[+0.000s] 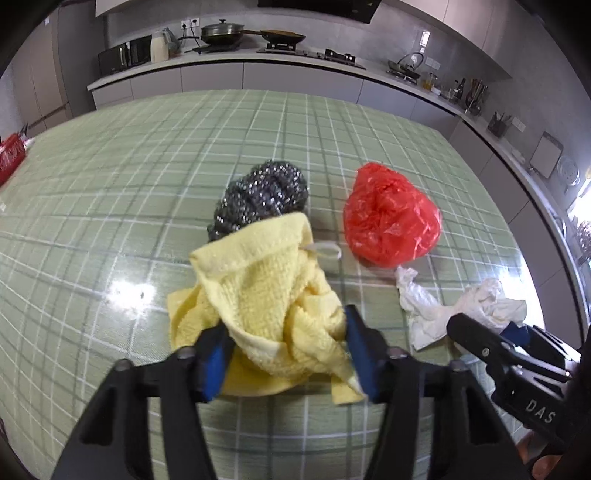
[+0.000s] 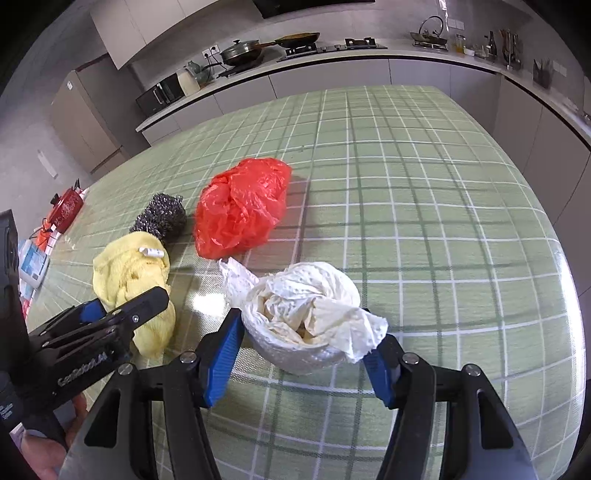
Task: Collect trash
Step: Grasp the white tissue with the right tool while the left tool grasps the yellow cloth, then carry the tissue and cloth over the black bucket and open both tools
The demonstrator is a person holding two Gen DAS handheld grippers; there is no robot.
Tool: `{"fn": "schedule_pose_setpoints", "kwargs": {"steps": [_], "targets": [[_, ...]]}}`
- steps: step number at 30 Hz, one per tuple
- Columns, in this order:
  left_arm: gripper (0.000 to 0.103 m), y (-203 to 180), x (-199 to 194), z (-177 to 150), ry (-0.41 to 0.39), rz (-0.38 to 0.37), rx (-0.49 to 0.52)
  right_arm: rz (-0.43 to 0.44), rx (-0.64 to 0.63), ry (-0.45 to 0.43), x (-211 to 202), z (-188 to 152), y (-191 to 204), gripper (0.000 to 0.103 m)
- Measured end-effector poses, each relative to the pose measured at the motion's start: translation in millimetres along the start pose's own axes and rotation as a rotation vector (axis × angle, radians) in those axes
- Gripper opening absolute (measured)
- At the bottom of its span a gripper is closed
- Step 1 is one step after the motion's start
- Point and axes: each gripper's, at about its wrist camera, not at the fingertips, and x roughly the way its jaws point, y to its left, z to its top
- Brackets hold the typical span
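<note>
A crumpled yellow cloth [image 1: 266, 295] lies on the green checked table [image 1: 147, 166]; it also shows in the right wrist view [image 2: 136, 280]. My left gripper [image 1: 284, 354] is open, its blue pads on either side of the cloth. A steel wool ball [image 1: 266, 192] sits just behind the cloth. A red plastic bag [image 1: 391, 218] lies to the right. A wad of white paper towel [image 2: 306, 306] sits between the blue pads of my right gripper [image 2: 306, 354], which is open around it.
A red box [image 1: 11, 155] lies at the table's left edge. Kitchen counters with pans [image 1: 221, 33], a microwave [image 1: 123, 55] and bottles run behind and to the right of the table.
</note>
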Motion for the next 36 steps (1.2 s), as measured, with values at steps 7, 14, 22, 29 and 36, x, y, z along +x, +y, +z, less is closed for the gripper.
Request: {"fn": "schedule_pose_setpoints", "kwargs": {"steps": [7, 14, 22, 29, 36], "targets": [[0.041, -2, -19, -5, -0.038, -0.031, 0.003, 0.006, -0.033, -0.024, -7, -1, 5, 0.046], [0.041, -13, -47, -9, -0.089, -0.012, -0.003, 0.045, -0.045, -0.085, -38, -1, -2, 0.046], [0.041, -37, -66, -28, -0.108, -0.022, 0.007, 0.084, -0.05, -0.097, -65, -19, -14, 0.046], [0.041, -58, -82, -44, -0.123, -0.072, 0.075, 0.048, 0.016, -0.147, -106, -51, -31, 0.046], [0.041, -70, -87, -73, -0.093, -0.154, 0.092, -0.032, 0.083, -0.13, -135, -95, -45, 0.046]]}}
